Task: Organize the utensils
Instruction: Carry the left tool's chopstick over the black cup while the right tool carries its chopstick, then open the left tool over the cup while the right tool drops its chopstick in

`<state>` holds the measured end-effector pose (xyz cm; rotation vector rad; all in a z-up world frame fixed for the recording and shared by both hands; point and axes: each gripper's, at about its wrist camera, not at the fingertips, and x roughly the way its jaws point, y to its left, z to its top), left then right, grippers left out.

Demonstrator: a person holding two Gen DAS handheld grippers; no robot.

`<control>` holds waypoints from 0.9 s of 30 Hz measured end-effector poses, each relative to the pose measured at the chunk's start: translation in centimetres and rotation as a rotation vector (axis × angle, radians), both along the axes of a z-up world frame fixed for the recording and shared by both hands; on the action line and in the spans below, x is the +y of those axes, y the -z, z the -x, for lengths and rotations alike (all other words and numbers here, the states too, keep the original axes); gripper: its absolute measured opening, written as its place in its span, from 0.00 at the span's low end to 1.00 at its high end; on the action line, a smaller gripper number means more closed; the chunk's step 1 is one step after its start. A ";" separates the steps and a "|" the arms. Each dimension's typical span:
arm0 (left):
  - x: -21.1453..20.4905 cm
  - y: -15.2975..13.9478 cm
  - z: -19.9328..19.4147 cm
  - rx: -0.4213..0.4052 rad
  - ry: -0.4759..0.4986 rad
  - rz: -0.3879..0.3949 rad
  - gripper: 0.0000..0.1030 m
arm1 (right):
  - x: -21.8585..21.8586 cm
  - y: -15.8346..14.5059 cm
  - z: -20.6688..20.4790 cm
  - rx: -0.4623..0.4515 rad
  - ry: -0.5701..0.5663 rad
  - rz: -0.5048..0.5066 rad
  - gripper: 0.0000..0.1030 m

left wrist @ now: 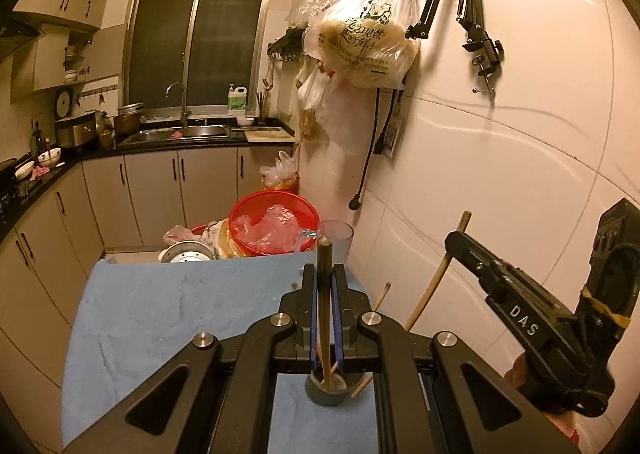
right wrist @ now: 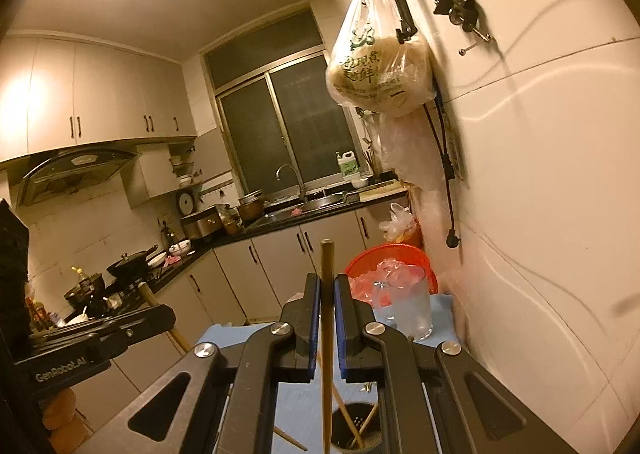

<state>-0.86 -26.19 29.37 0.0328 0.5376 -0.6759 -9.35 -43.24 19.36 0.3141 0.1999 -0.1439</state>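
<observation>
Home kitchen: sink (left wrist: pixel 192 131), cabinets (left wrist: pixel 160 189), range hood (right wrist: pixel 72 169), stove pots (right wrist: pixel 128 264)

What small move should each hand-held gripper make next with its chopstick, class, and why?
Probably lower both chopsticks straight down, then open. The left hand-held gripper is shut on a chopstick whose lower end already sits in the dark holder. The right hand-held gripper grips another chopstick above the holder, which already holds others.
</observation>
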 end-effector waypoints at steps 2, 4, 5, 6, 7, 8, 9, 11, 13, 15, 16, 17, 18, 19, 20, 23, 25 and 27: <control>-0.7 0.5 -0.8 0.009 0.000 0.000 0.07 | -0.7 0.2 -0.8 0.006 0.010 -0.002 0.07; -1.2 1.2 -1.5 0.017 -0.002 -0.005 0.07 | -1.3 0.7 -1.7 0.016 0.019 -0.002 0.07; -1.6 1.9 -2.0 0.028 -0.005 -0.011 0.07 | -1.5 1.1 -2.1 0.022 0.023 -0.004 0.07; -1.9 2.3 -2.4 0.039 -0.006 -0.014 0.07 | -1.8 1.4 -2.5 0.027 0.025 -0.006 0.07; -2.1 2.9 -2.8 0.053 -0.005 -0.017 0.07 | -2.1 1.8 -3.0 0.037 0.026 -0.009 0.07; -2.4 3.6 -3.3 0.069 -0.005 -0.025 0.07 | -2.4 2.3 -3.4 0.046 0.027 -0.013 0.07; -2.7 4.1 -3.5 0.076 -0.009 -0.032 0.07 | -2.6 2.7 -3.7 0.054 0.027 -0.015 0.07; -3.0 5.1 -4.2 0.093 -0.017 -0.045 0.07 | -3.0 3.8 -4.5 0.078 0.029 -0.018 0.07; -3.2 6.1 -4.9 0.116 -0.021 -0.051 0.07 | -3.4 4.7 -5.0 0.098 0.030 -0.028 0.07; -3.4 6.9 -5.3 0.132 -0.019 -0.056 0.07 | -3.9 5.7 -5.5 0.121 0.025 -0.046 0.07; -3.4 7.1 -5.4 0.135 -0.018 -0.060 0.07 | -4.0 6.2 -5.8 0.133 0.021 -0.057 0.07; -3.5 7.5 -5.5 0.139 -0.018 -0.063 0.07 | -4.2 6.7 -6.1 0.145 0.016 -0.064 0.07; -3.5 7.7 -5.6 0.141 -0.017 -0.064 0.07 | -4.2 7.1 -6.3 0.156 0.011 -0.069 0.07; -3.6 7.9 -5.7 0.142 -0.016 -0.067 0.07 | -4.2 7.5 -6.5 0.167 0.006 -0.074 0.07; -3.6 8.0 -5.7 0.145 -0.017 -0.069 0.07 | -4.1 8.0 -6.6 0.176 0.003 -0.077 0.07; -3.7 8.5 -5.9 0.154 -0.017 -0.074 0.07 | -4.1 8.9 -7.0 0.207 -0.004 -0.082 0.09; -3.7 8.5 -6.2 0.159 -0.016 -0.076 0.07 | -4.2 9.2 -6.9 0.213 0.006 -0.091 0.09; -3.7 8.4 -6.2 0.166 -0.014 -0.078 0.07 | -4.3 9.1 -6.9 0.222 0.003 -0.088 0.10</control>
